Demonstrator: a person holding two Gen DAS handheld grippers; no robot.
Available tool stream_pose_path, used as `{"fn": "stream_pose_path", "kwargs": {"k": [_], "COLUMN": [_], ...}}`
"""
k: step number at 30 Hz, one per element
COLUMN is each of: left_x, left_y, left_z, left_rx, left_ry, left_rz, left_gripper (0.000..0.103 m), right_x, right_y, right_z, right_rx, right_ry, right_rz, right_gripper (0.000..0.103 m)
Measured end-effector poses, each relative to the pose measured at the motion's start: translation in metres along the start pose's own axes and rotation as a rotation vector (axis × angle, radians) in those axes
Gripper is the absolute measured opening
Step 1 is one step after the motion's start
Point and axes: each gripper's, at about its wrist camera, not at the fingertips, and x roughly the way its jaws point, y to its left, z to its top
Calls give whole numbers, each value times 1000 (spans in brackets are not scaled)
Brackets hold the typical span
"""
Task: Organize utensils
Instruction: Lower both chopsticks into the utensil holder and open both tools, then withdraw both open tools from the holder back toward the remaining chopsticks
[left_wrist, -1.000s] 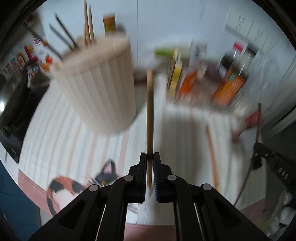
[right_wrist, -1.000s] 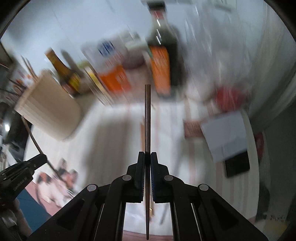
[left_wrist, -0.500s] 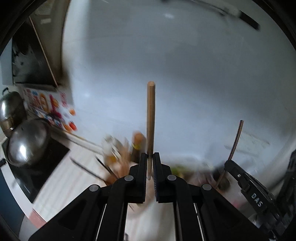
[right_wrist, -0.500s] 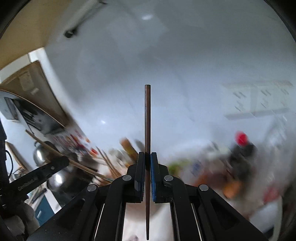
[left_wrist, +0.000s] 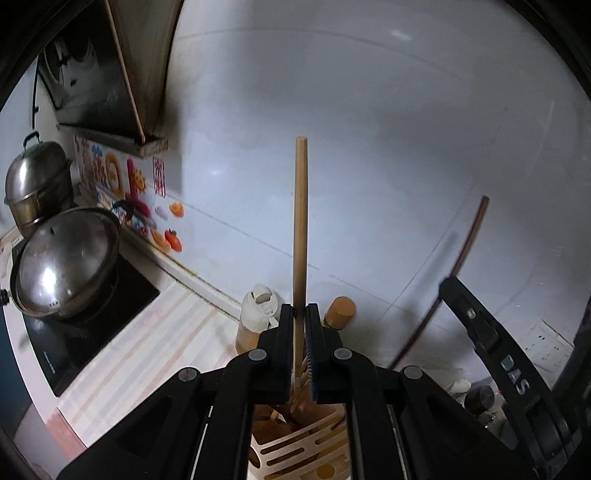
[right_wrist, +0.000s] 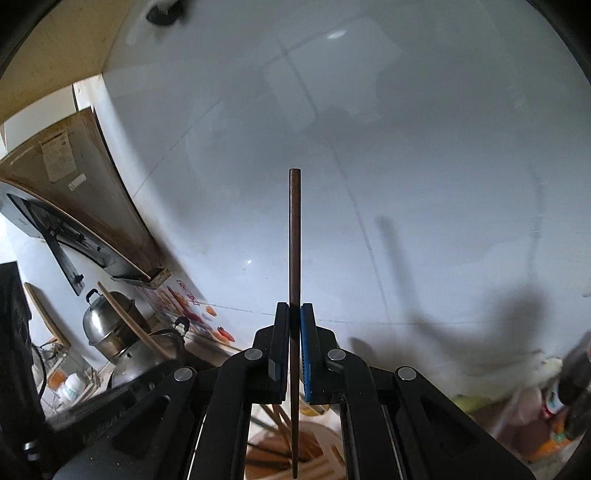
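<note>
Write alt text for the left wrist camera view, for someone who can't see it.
The left gripper clamps a light wooden chopstick upright above a slotted cream utensil holder. At right, the other gripper holds a dark chopstick; lidded steel pots sit left.

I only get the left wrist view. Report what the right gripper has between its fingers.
Observer: The right gripper is shut on a thin dark brown chopstick, straight along its fingers.
Operator: Tell me where its lower end is.
Observer: Over the open top of the cream round holder, beside light wooden chopsticks standing in it; whether it is inside, I cannot tell.
</note>
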Motion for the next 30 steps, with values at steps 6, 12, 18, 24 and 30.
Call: {"fn": "stream_pose_path", "kwargs": {"k": [6,12,18,24,30], "left_x": [12,21,34,18,-24], "left_y": [2,-5,-12,-5,2], "left_z": [-6,-22,-37,-34,-28], "left_rx": [-13,4,24,-41,-28], "left_ry": [53,134,221,228,101], "left_rz": [2,-24,-61,-59,1], "left_gripper": [4,4,4,15,83], "right_x": [30,40,41,39,12], "right_y": [2,-2,-1,-3,-17], "right_z": [-6,-15,-22,-23,-19], "right_rx": [-22,-47,-98,-120,-71], "right_ry": [13,31,66,180,188], "right_rz": [7,8,19,44,29], "right_gripper": [6,6,6,7,53]}}
